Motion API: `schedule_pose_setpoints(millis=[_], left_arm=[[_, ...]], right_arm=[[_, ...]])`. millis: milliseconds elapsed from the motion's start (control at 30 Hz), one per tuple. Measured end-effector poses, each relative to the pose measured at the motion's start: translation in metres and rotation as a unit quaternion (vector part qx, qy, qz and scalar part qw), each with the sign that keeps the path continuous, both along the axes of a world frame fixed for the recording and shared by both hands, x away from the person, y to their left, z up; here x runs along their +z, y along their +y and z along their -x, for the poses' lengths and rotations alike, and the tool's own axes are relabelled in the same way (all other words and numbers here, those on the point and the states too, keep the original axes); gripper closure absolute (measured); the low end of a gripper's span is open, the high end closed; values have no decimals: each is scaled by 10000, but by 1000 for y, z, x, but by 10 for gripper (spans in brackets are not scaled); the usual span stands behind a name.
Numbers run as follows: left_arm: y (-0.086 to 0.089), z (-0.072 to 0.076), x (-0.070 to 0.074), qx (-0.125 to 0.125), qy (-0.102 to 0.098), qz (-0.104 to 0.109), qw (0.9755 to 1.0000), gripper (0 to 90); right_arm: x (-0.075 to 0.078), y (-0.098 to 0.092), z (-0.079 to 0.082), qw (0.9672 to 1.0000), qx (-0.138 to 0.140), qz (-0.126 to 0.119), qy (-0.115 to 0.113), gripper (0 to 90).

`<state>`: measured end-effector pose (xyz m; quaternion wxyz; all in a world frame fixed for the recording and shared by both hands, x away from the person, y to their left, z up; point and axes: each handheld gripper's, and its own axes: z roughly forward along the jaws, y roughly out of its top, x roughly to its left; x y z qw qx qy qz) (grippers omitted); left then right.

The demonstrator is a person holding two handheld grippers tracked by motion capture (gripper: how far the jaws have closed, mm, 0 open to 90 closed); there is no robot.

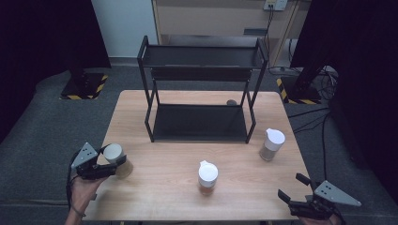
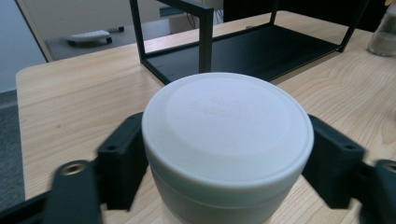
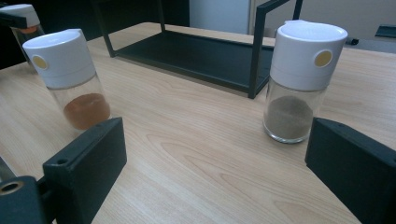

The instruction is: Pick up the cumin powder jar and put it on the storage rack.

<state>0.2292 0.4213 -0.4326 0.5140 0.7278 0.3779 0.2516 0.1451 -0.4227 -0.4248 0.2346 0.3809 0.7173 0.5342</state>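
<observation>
A spice jar with a white lid (image 1: 114, 153) stands at the table's front left, and its round lid (image 2: 224, 126) sits close up in the left gripper view. My left gripper (image 1: 117, 164) (image 2: 226, 154) is shut on it, one black jaw pressed to each side just under the lid. A second jar (image 1: 207, 177) (image 3: 70, 79), holding orange-brown powder, stands front centre. A third (image 1: 271, 144) (image 3: 299, 79), with grey powder, stands at the right. My right gripper (image 1: 292, 186) (image 3: 219, 144) hangs open at the front right corner, with nothing between its jaws.
A black two-tier metal rack (image 1: 202, 84) (image 2: 205, 42) (image 3: 196, 56) stands at the back middle of the wooden table (image 1: 164, 197), both shelves bare. A small dark object (image 1: 231, 102) lies behind it. Cables (image 1: 324, 136) trail on the floor at the right.
</observation>
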Motion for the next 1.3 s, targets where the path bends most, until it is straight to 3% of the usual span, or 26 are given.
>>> schedule_pose_setpoints(millis=[100,600,1033,1300], left_arm=[[2,0,-4,-4,-34,67,10000,325],[-3,3,-2,-54,-27,60,10000,329],[-16,-6,9,-409,-138,156,9989,329],[-31,-17,21,-658,-210,100,9976,329]], right_arm=[[0,0,0,10000,-4,4,9,58],[0,0,0,10000,-1,10,3,58],[0,0,0,10000,2,13,-10,58],[0,0,0,10000,12,0,-14,58]])
